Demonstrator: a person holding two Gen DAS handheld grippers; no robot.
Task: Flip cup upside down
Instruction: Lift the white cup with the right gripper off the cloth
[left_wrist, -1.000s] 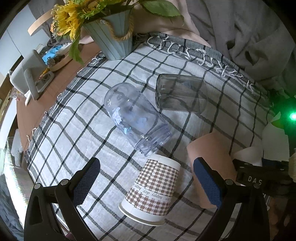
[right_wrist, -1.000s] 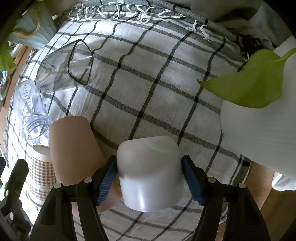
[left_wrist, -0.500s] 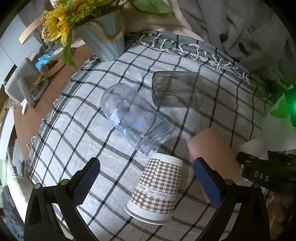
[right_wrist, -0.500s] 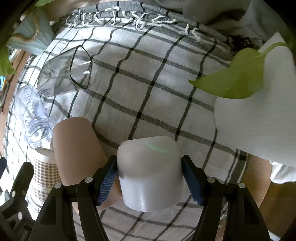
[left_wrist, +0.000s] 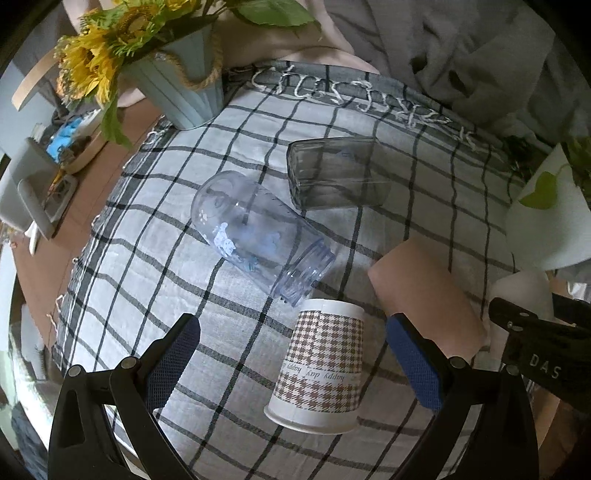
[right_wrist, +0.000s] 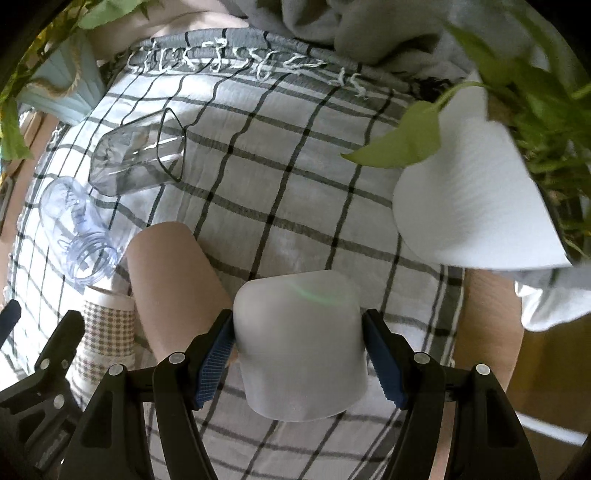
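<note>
My right gripper (right_wrist: 301, 350) is shut on a white cup (right_wrist: 301, 343) that stands upside down, base up, over the checked cloth (right_wrist: 295, 184). A tan cup (right_wrist: 173, 280) stands upside down to its left, and a houndstooth paper cup (left_wrist: 321, 362) stands upside down further left. My left gripper (left_wrist: 295, 354) is open around the paper cup without touching it. A clear plastic cup (left_wrist: 258, 236) and a grey glass (left_wrist: 336, 173) lie on their sides on the cloth.
A pale blue sunflower pot (left_wrist: 184, 92) stands at the cloth's far left corner. A white plant pot (right_wrist: 476, 206) with green leaves stands at the right. Grey fabric (left_wrist: 461, 48) lies behind the table. A wooden side surface with clutter (left_wrist: 44, 173) is at the left.
Both grippers have drawn back and up a little, so more of the table shows. The white cup stays clamped in the right gripper. The cups on the cloth have not moved.
</note>
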